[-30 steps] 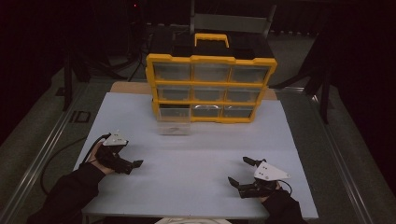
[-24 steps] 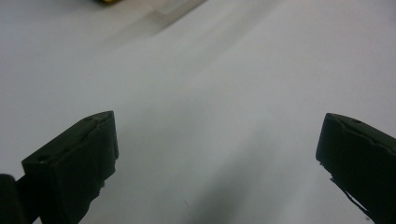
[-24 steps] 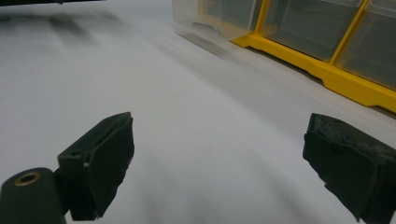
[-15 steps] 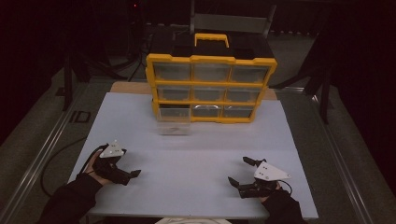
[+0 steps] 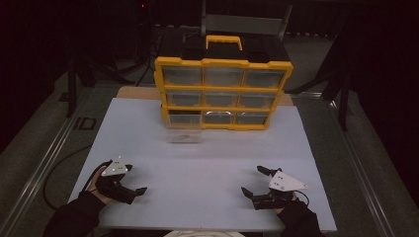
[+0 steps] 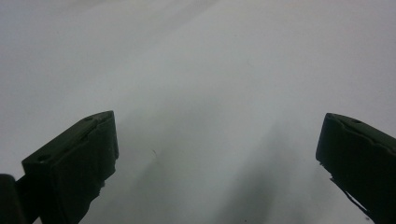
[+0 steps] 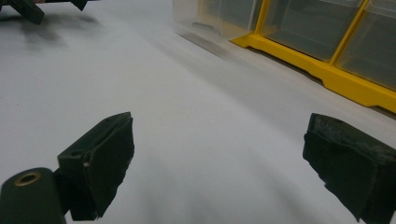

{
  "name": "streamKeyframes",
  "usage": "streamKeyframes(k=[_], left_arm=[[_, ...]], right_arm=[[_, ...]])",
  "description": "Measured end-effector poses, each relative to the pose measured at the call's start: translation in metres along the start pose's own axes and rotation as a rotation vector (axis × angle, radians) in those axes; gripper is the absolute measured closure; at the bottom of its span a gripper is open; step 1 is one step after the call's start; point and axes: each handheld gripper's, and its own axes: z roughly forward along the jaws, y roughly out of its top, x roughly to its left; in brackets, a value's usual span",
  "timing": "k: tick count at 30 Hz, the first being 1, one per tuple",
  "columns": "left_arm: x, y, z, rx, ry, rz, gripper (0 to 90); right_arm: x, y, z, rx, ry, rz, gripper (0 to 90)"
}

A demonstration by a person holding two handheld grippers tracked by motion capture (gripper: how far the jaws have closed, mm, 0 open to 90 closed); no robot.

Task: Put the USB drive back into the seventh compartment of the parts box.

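The yellow drawer cabinet (image 5: pixel 223 91) is standing upright at the far middle of the desk (image 5: pixel 207 163), its clear drawer fronts facing the person so any of them can be reached from the near side. Its black top with the yellow carry handle (image 5: pixel 224 41) is pointing up and away. One clear drawer (image 5: pixel 184 129) at the bottom left is sitting pulled out onto the white surface, just in front of its slot, probably to leave its inside open from above; what it contains is too blurred to tell.

Nearer in, the white desk is lying bare between the cabinet and the hands. The left gripper (image 5: pixel 129 190) is resting low at the near left, its jaws spread wide with nothing between them. The right gripper (image 5: pixel 253 183) is sitting at the near right, likewise spread and empty, angled toward the cabinet's bottom row. Both are well apart from the cabinet, which reads as a waiting posture, each hand on its own side.
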Motion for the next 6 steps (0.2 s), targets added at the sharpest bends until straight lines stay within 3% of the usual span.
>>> streamKeyframes(k=[6], left_arm=[[0.0006,-0.0015,0.0013,0.000,-0.002,0.002,0.0]], right_arm=[[-0.0001,-0.0001,0.0003,0.002,0.000,-0.003,8.9]])
